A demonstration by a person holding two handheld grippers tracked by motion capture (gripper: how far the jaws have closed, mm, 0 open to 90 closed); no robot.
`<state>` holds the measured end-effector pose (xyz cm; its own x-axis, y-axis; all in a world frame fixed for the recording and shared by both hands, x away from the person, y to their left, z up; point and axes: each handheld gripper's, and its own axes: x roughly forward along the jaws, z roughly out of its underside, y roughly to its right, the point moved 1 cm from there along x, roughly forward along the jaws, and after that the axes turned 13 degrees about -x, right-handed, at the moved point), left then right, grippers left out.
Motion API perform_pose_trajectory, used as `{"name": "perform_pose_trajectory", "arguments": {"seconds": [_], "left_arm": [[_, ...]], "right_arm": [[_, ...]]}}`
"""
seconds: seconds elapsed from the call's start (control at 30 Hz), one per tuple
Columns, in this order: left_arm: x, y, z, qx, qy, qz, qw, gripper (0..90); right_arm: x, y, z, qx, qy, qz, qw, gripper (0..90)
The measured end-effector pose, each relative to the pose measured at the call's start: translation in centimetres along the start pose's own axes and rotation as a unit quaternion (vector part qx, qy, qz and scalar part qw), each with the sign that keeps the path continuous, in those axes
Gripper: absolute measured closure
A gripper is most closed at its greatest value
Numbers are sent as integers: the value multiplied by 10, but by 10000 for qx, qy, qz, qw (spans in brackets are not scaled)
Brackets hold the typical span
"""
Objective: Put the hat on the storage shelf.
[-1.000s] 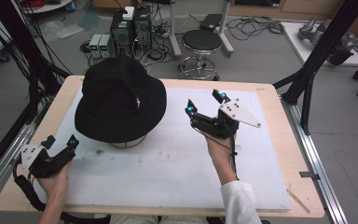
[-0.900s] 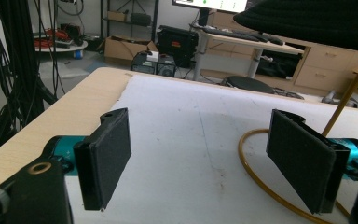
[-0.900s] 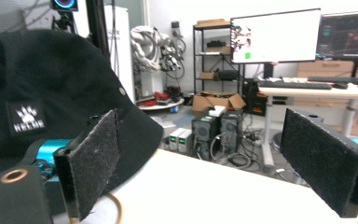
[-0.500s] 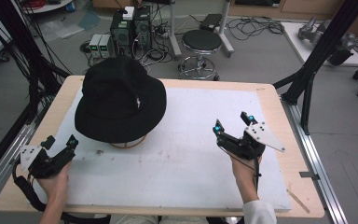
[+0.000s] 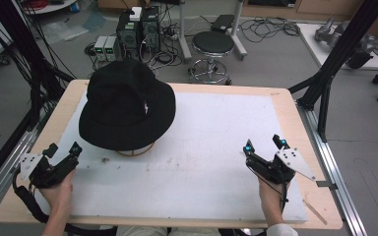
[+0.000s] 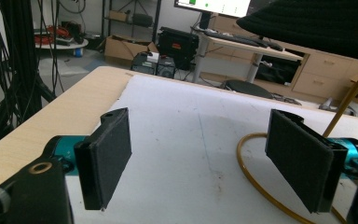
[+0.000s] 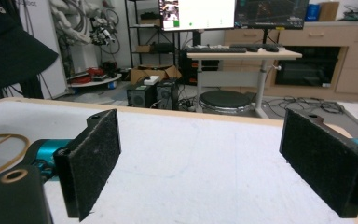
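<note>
I keep both jaws wide: left hand-held gripper (image 5: 61, 153) beside the black bucket hat (image 5: 127, 105) on its wire stand (image 6: 261, 186); right hand-held gripper (image 5: 265, 148) well apart. I'd approach the brim low and level.

Beyond the wooden table (image 5: 285, 105) we see a grey floor (image 5: 270, 59) strewn with cables, a round black stool (image 5: 213, 44), and computer towers (image 5: 140, 27). Farther back stand a desk (image 7: 242, 53) with keyboards (monitors (image 7: 196, 14) glowing above) and wooden cabinets (image 7: 354, 67).

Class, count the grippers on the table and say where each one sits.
2. The left gripper sits at the near-left edge beside the black hat; the right gripper sits near-right, jaws open.
</note>
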<state>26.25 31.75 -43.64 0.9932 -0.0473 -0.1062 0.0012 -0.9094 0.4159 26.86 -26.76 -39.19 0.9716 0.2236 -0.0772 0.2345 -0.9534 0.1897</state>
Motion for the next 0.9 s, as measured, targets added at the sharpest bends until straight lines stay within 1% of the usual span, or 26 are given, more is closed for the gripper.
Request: {"name": "perform_pose_trajectory", "arguments": {"seconds": [0.03, 0.07, 0.1, 0.13, 0.17, 0.2, 0.23, 0.3, 0.4, 0.57, 0.67, 0.7, 0.9], "left_arm": [[0, 0, 0, 6, 4, -3, 10000, 227], [0, 0, 0, 1, 10, -4, 10000, 227], [-1, 0, 0, -3, 7, -9, 10000, 227], [-1, 0, 0, -2, 7, -19, 10000, 227], [-1, 0, 1, -6, 13, -25, 10000, 227], [-1, 0, 1, -6, 13, -25, 10000, 227], [-1, 0, 1, -5, 5, -27, 10000, 227], [-1, 0, 1, 8, -2, -27, 10000, 227], [-1, -1, 1, 15, -18, -35, 10000, 227], [-1, 0, 1, 4, -16, -28, 10000, 227], [-2, 0, 2, -12, -22, -28, 10000, 227], [-2, 0, 2, -33, -17, -14, 10000, 227], [-3, 1, 3, -16, -36, -7, 10000, 227]], "right_arm": [[-1, 3, 7, 60, -35, 47, 10000, 117], [-1, 3, 7, 60, -35, 47, 10000, 117], [-1, 4, 13, 95, -95, 105, 9999, 117], [-1, 4, 13, 95, -95, 105, 9999, 117], [-1, 6, 20, 84, -138, 127, 9998, 117], [-1, 6, 20, 84, -138, 127, 9998, 117], [-1, 6, 27, 91, -231, 144, 9996, 117], [-1, 7, 30, 79, -231, 156, 9996, 117], [0, 8, 38, 114, -345, 162, 9992, 117], [-1, 10, 41, 195, -313, 253, 9990, 117], [-1, 9, 42, 193, -321, 242, 9990, 117], [0, 9, 42, 225, -302, 256, 9990, 116], [2, 8, 40, 160, -202, 375, 9990, 116]]}}
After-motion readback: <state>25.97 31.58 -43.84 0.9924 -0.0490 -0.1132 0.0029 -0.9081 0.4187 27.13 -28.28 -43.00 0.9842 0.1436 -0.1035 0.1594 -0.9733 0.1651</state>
